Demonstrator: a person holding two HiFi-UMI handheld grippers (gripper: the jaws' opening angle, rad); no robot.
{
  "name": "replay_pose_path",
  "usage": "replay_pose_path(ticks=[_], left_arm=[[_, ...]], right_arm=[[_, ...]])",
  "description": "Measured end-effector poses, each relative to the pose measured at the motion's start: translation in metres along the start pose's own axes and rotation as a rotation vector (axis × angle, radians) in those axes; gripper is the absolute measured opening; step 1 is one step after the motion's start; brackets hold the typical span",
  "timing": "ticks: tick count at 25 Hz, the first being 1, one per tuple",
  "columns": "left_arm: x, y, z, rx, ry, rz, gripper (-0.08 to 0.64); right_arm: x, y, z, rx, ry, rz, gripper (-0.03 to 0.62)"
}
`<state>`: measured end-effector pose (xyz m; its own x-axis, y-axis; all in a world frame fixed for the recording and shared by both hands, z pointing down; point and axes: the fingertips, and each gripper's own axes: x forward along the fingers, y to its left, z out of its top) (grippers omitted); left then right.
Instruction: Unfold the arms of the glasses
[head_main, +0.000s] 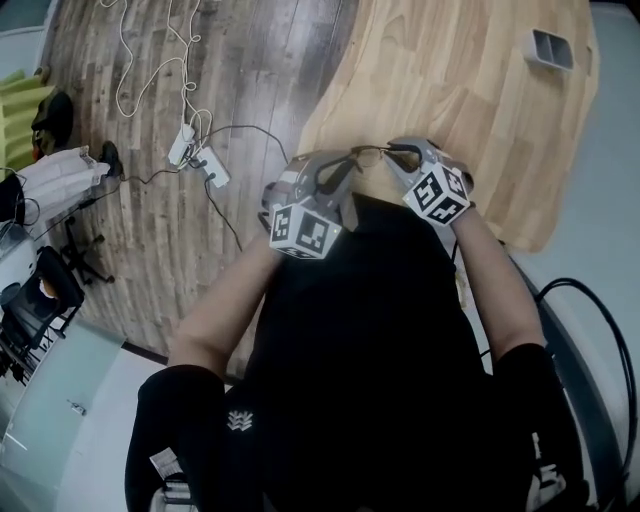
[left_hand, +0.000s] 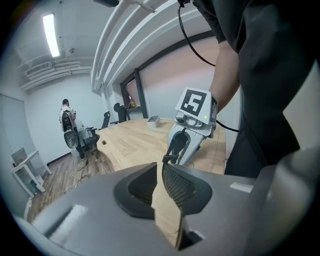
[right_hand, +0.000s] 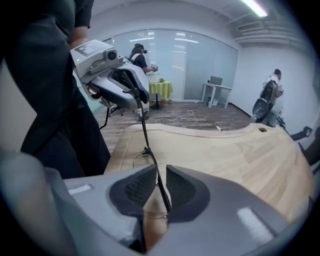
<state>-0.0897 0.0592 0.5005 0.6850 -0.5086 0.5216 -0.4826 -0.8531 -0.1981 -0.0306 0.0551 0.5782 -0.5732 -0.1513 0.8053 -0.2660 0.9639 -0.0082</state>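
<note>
Thin black-framed glasses (head_main: 368, 150) hang in the air between my two grippers, over the near edge of the wooden table (head_main: 470, 90). My right gripper (head_main: 402, 152) is shut on one arm; in the right gripper view that arm (right_hand: 150, 155) runs slantwise between the pads of the right gripper (right_hand: 160, 187), with a lens rim beside the hinge. My left gripper (head_main: 335, 176) holds its pads apart; in the left gripper view the other arm's tip (left_hand: 165, 160) lies along the right pad of the left gripper (left_hand: 159, 187), and bare table shows through the gap.
A small grey box (head_main: 550, 47) stands at the table's far side. On the wood floor to the left lie a power strip and cables (head_main: 200, 155). Office chairs and a person (left_hand: 66, 117) are far off. My own dark clothing fills the lower head view.
</note>
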Motion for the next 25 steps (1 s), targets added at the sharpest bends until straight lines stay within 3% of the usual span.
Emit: replay_pose_path(ticks=[5,13,18,25], left_arm=[[-0.002,0.000,-0.007,-0.029,0.003,0.022,0.054],[-0.002,-0.002,-0.016,-0.051,0.025,0.034,0.055],[-0.006,-0.006,-0.028,-0.072,0.051,0.033,0.074],[-0.008,-0.002,-0.036,-0.101,0.072,0.033,0.078]], right_arm=[[0.017,0.008,0.014,-0.106,0.013,0.072,0.051],[0.042,0.012,0.012,-0.146,0.098,0.114,0.051],[0.045,0.006,0.006,-0.131,0.124,0.063,0.028],[0.035,-0.025,-0.008,-0.012,0.175,-0.062,0.026]])
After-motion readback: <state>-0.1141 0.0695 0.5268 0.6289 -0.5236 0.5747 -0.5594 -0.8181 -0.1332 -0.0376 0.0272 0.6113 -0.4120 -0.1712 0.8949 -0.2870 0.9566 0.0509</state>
